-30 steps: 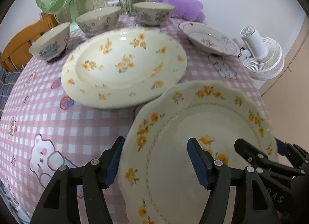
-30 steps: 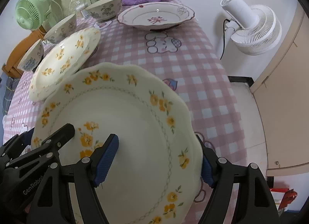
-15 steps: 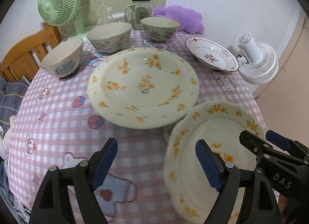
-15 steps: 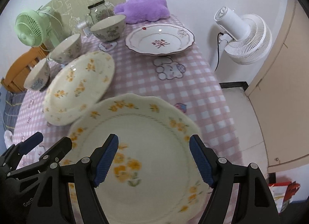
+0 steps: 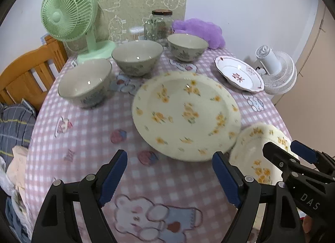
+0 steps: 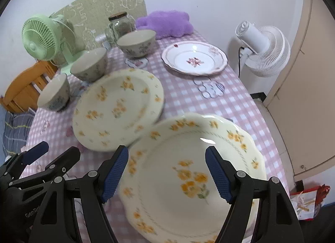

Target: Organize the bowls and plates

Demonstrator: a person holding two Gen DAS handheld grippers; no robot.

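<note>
Right gripper (image 6: 166, 172) hides the scalloped plate's (image 6: 188, 159) near rim.

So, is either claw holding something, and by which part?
Nothing is held: left claw and right claw are open, the scalloped plate lying under the right.

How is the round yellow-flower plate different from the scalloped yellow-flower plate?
The round plate has a smooth rim; the scalloped plate has a wavy one. The round plate carries only scattered flowers; the scalloped plate adds a thin vine ring. Both are cream with yellow flowers.
</note>
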